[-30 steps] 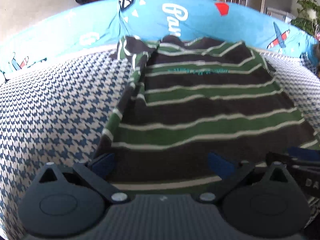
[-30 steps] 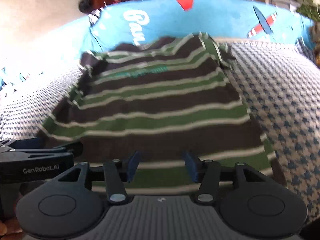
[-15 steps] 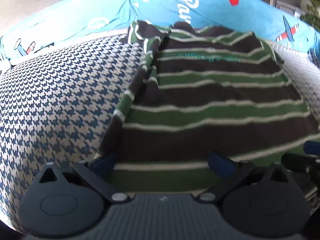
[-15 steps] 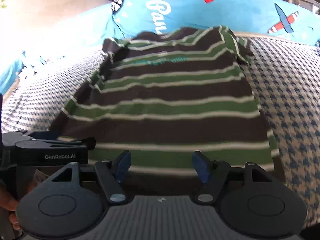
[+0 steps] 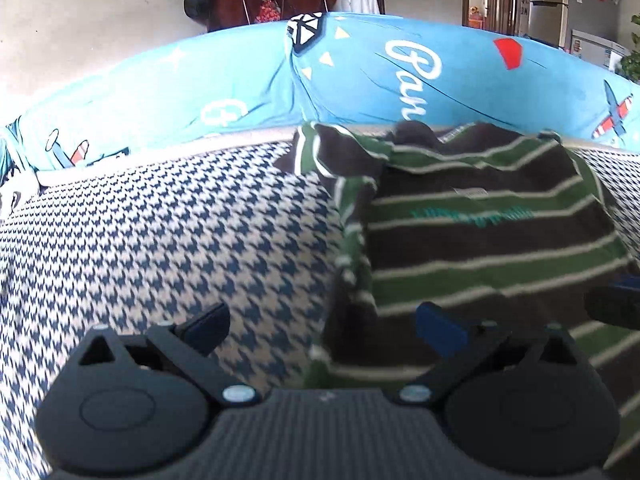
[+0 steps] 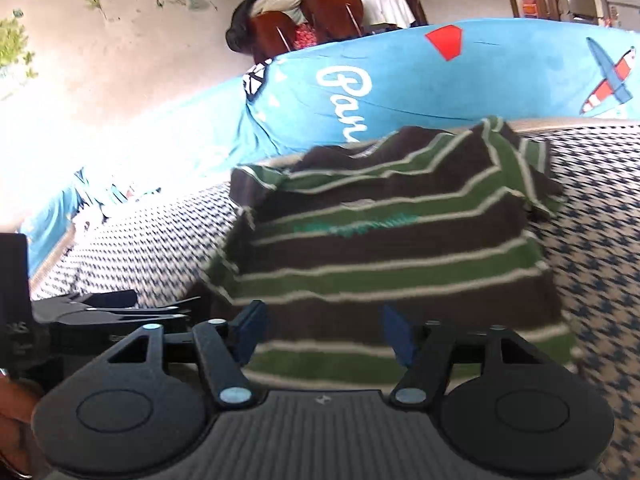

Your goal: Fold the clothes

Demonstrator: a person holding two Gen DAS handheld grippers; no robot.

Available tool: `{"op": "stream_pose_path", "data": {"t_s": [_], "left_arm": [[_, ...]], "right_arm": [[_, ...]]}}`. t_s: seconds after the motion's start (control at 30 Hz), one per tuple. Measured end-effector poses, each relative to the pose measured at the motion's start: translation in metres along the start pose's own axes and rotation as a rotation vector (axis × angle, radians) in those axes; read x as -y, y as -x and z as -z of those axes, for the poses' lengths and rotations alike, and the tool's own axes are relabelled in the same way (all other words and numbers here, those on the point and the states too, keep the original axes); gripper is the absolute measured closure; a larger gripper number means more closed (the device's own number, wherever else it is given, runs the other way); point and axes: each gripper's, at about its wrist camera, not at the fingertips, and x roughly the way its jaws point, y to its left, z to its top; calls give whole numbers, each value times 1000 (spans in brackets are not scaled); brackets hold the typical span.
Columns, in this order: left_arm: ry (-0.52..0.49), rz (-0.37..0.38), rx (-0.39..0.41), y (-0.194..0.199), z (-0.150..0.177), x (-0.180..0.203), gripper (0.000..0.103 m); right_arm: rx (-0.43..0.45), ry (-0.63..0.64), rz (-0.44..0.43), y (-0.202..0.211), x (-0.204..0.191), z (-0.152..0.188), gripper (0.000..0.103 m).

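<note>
Shifted leftward since half a second ago, the left gripper (image 5: 322,322) now straddles the striped shirt's (image 5: 480,240) left edge on the houndstooth cover (image 5: 160,240), jaws wide and empty, while the right gripper (image 6: 320,330) (equally agape, holding nothing) alone shows the shirt's right sleeve (image 6: 528,168).

A lived-in home is shown. A houndstooth-covered cushion (image 5: 168,240) is backed by a bright blue cover printed with aeroplanes (image 5: 460,80). Behind it, brown wooden chairs (image 6: 316,12) draped with clothing, a white-clothed table (image 6: 384,6) and a silver refrigerator (image 5: 552,4) can be seen.
</note>
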Motion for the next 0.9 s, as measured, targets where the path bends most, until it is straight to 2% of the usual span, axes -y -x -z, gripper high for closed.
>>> {"op": "stream_pose_path", "data": {"t_s": [0.17, 0.27, 0.6, 0.73, 0.9], "left_arm": [[17, -18, -20, -22, -14, -9, 0], [32, -25, -36, -35, -19, -14, 0], [112, -38, -91, -58, -22, -35, 0], [122, -47, -117, -63, -20, -40, 0], [146, -46, -125, -65, -16, -49, 0]], "right_arm": [[-1, 1, -28, -27, -6, -16, 62], [5, -12, -55, -41, -9, -25, 69], [12, -55, -136, -93, -20, -51, 69], [8, -142, -174, -116, -13, -62, 68], [8, -237, -202, -142, -7, -71, 58]]}}
